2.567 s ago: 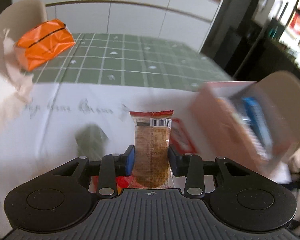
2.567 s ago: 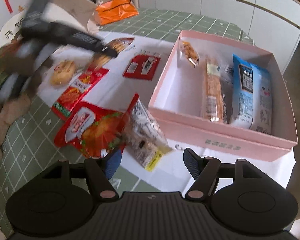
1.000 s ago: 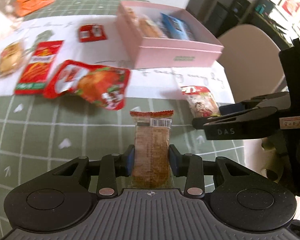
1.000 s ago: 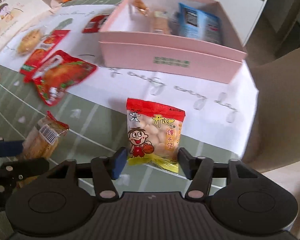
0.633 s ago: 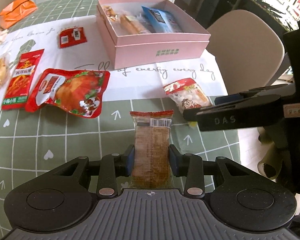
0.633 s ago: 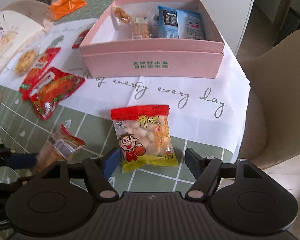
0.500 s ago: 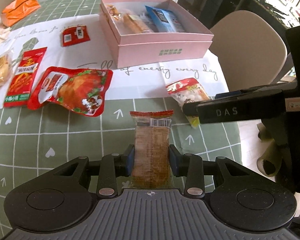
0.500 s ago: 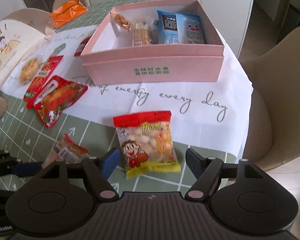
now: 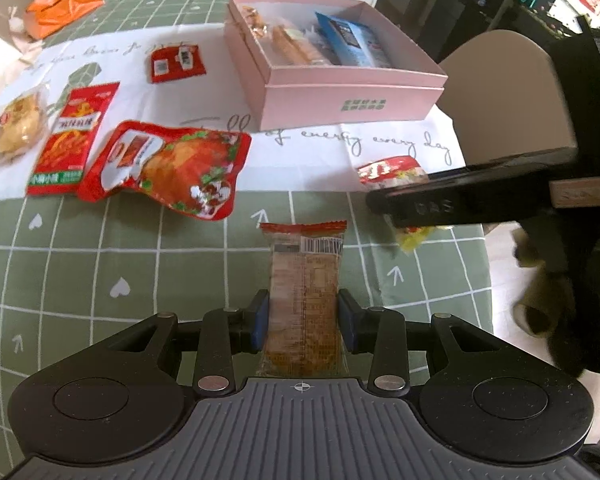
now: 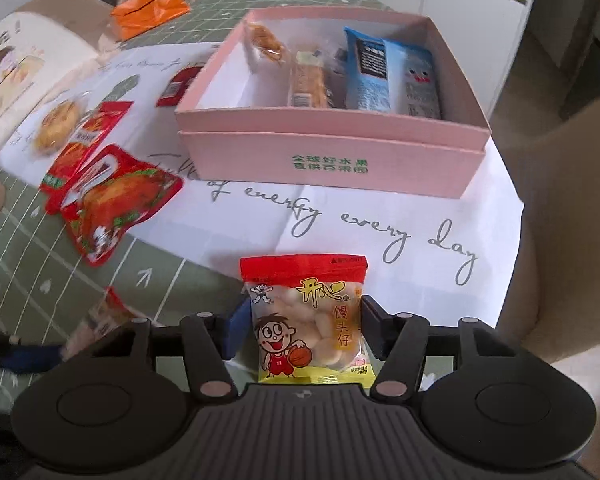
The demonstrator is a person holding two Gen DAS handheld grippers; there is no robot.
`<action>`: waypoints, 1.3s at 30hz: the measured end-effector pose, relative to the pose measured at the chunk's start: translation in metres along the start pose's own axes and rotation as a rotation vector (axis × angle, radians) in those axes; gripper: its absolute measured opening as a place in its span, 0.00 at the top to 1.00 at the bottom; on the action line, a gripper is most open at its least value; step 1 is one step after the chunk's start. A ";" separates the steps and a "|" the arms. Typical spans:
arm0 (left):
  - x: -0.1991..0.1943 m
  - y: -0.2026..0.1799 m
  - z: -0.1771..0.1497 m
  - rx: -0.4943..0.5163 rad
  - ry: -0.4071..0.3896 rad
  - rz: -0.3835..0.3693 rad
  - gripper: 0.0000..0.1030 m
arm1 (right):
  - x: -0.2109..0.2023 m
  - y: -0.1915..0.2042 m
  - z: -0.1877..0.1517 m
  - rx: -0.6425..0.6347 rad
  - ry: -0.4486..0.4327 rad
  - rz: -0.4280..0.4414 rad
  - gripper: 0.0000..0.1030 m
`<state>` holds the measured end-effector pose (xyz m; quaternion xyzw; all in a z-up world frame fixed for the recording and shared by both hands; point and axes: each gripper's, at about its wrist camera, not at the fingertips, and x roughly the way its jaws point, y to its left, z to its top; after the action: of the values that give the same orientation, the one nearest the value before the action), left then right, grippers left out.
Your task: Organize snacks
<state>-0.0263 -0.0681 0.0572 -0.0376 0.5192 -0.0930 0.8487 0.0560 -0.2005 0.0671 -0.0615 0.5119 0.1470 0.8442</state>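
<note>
My left gripper (image 9: 303,320) is shut on a brown biscuit packet (image 9: 303,280) with a red top edge, held above the green checked tablecloth. My right gripper (image 10: 300,334) is closed on a red and yellow bag of small white puffs (image 10: 308,320), lifted off the table; it also shows in the left wrist view (image 9: 392,170) under the right gripper's black body. The open pink box (image 10: 332,148) lies ahead with a blue packet (image 10: 370,72) and biscuit packets (image 10: 308,80) inside; it also shows in the left wrist view (image 9: 340,92).
On the white runner left of the box lie a red chicken pouch (image 9: 168,168), a red strip snack bag (image 9: 76,136), a round pastry (image 9: 18,128) and a small red packet (image 9: 176,63). An orange bag (image 9: 62,0) sits far back. Beige chairs (image 10: 572,216) stand at the table's right edge.
My right gripper has closed in on the puff bag and lifted it. My left gripper keeps the biscuit packet and has drifted slightly back; the box looks nearer to the right gripper.
</note>
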 end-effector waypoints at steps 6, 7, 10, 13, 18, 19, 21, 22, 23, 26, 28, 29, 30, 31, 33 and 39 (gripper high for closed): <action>-0.030 -0.010 0.049 0.071 -0.142 0.008 0.61 | -0.042 -0.019 0.005 0.039 -0.066 0.035 0.46; -0.037 -0.013 0.061 0.086 -0.176 0.015 0.61 | -0.050 -0.023 0.008 0.048 -0.081 0.036 0.46; -0.059 -0.023 0.098 0.134 -0.287 0.033 0.61 | -0.072 -0.033 0.017 0.059 -0.138 0.032 0.46; -0.070 -0.036 0.129 0.168 -0.360 0.049 0.61 | -0.089 -0.041 0.027 0.063 -0.191 0.032 0.46; -0.060 -0.052 0.164 0.204 -0.386 0.042 0.61 | -0.099 -0.054 0.038 0.072 -0.233 0.030 0.45; -0.053 -0.054 0.170 0.202 -0.380 0.039 0.61 | -0.098 -0.057 0.039 0.073 -0.235 0.029 0.45; -0.037 -0.055 0.179 0.193 -0.361 0.029 0.60 | -0.094 -0.063 0.040 0.075 -0.234 0.030 0.45; -0.024 -0.052 0.185 0.182 -0.342 0.014 0.59 | -0.090 -0.065 0.041 0.077 -0.232 0.030 0.45; -0.010 -0.048 0.189 0.162 -0.325 -0.016 0.58 | -0.087 -0.068 0.042 0.079 -0.226 0.031 0.45; 0.056 -0.012 0.196 0.016 -0.262 -0.122 0.59 | -0.076 -0.073 0.045 0.092 -0.205 0.040 0.45; 0.084 0.012 0.190 -0.103 -0.229 -0.151 0.59 | -0.068 -0.073 0.047 0.095 -0.190 0.043 0.46; 0.086 0.020 0.186 -0.148 -0.241 -0.177 0.59 | -0.065 -0.073 0.048 0.090 -0.187 0.043 0.46; 0.083 0.025 0.182 -0.167 -0.259 -0.184 0.59 | -0.063 -0.072 0.049 0.081 -0.185 0.042 0.46; 0.077 0.029 0.181 -0.166 -0.276 -0.169 0.59 | -0.061 -0.072 0.052 0.072 -0.184 0.041 0.46; 0.058 0.037 0.177 -0.146 -0.299 -0.108 0.59 | -0.058 -0.071 0.059 0.060 -0.184 0.040 0.46; 0.004 0.095 0.136 -0.306 -0.334 0.058 0.59 | -0.076 -0.061 0.124 0.056 -0.288 0.118 0.45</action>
<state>0.1078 0.0201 0.1007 -0.1658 0.3802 0.0186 0.9097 0.1468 -0.2407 0.1898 0.0140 0.3920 0.1895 0.9001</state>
